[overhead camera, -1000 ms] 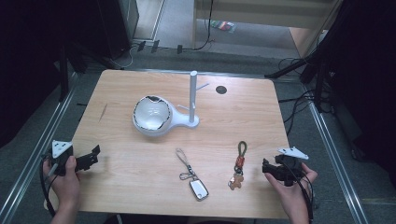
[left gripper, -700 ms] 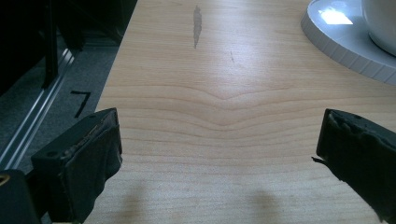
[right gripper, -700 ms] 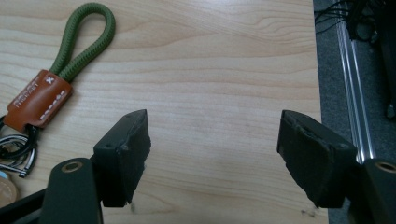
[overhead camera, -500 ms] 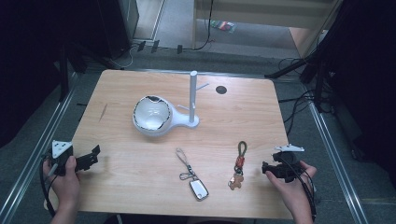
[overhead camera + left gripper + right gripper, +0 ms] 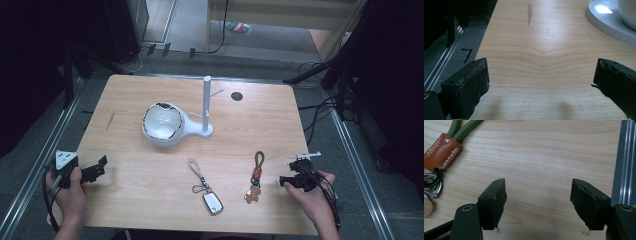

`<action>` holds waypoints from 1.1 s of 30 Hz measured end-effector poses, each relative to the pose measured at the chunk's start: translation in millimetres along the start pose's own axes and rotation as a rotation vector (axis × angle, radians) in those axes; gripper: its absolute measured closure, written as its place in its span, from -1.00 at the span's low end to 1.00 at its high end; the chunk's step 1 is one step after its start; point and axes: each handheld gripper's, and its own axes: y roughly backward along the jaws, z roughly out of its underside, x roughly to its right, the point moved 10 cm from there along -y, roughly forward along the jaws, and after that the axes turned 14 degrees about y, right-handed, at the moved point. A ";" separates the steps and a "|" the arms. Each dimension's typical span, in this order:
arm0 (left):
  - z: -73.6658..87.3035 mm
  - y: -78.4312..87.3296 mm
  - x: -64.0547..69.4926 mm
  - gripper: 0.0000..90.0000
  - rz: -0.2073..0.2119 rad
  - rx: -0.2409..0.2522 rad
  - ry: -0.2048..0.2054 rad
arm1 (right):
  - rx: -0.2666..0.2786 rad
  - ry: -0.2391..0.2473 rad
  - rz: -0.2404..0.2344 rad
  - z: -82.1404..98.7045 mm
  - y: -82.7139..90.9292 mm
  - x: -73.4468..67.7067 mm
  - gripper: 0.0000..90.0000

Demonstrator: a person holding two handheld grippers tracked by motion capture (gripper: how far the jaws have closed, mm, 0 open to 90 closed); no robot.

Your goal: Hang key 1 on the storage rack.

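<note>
The right gripper (image 5: pixel 294 176), jaws apart and holding nothing, sits near the table's (image 5: pixel 130 195) right edge, just right of the green-looped keychain (image 5: pixel 255 176). The left gripper (image 5: pixel 97 167), also released, waits at the near-left edge over bare wood. Between them lies a key fob (image 5: pixel 212 202); the white stand (image 5: pixel 177 120) rises farther back.

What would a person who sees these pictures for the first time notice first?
Probably the white stand near the middle of the wooden table, with its round bowl and upright post. Nearer the person lie two key rings: one with a grey strap and a key fob, and one with a green cord, a brown leather tag and a small figure charm. The left claw and right claw sit open at the table's near corners, holding nothing.
</note>
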 end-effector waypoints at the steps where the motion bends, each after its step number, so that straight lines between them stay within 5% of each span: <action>1: 0.0 0.0 0.0 -0.99 0.000 0.000 0.001 | -0.004 -0.001 -0.001 -0.3 -0.5 -0.6 -0.36; 15: 0.0 -0.1 0.1 -0.99 0.000 0.000 0.001 | -0.046 0.045 -0.018 -4.2 -2.5 -7.9 -0.30; 33: 0.0 -0.1 0.1 -0.99 0.000 -0.001 0.001 | -0.109 0.020 -0.089 -13.9 -1.1 -20.7 -0.19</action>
